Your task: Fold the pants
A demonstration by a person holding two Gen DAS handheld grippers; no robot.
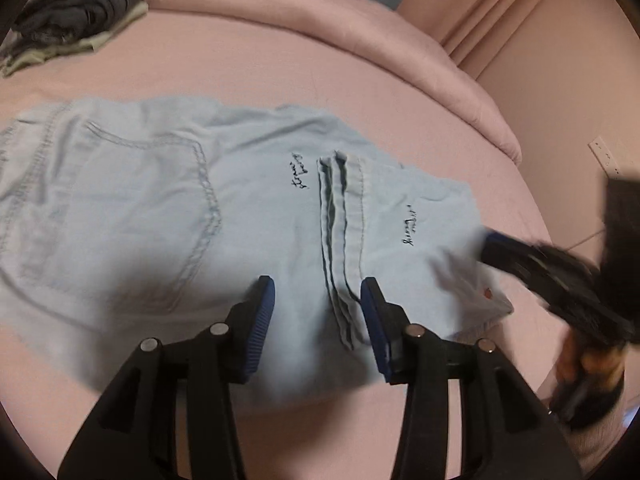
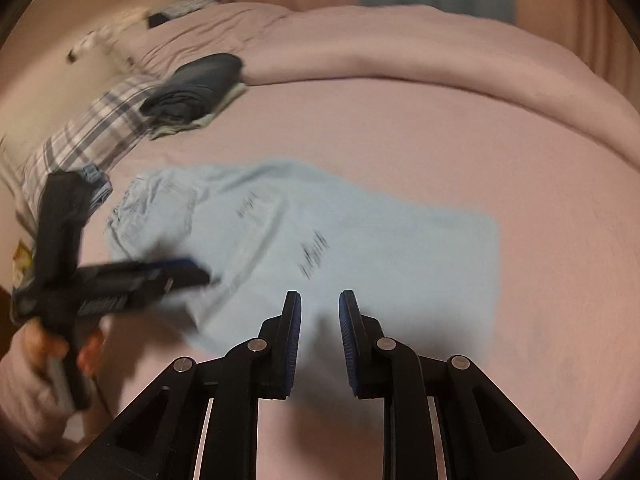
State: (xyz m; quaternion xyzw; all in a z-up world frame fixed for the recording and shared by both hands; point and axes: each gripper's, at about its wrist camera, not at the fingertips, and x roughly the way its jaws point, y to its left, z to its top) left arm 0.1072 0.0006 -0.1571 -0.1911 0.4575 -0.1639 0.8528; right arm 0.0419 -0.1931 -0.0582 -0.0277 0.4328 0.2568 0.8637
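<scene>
Pants [image 1: 168, 216], light blue, folded, flat on pink bed [image 1: 320, 80], pocket side up. Hem edges stacked near middle, dark script marks either side.
Left gripper [image 1: 317, 308] over near edge of pants, jaws apart, nothing between pads, not touching cloth as far as visible.
Right gripper [image 2: 319, 318] above pants' near edge, jaws narrow but apart, empty.
Dark folded clothes [image 1: 80, 12] at far corner, well apart from pants.
Both views motion-blurred.

Each wrist view looks steeply down past our own claw, close above the bed [image 1: 280, 60]; both share the pants [image 1: 160, 208].
</scene>
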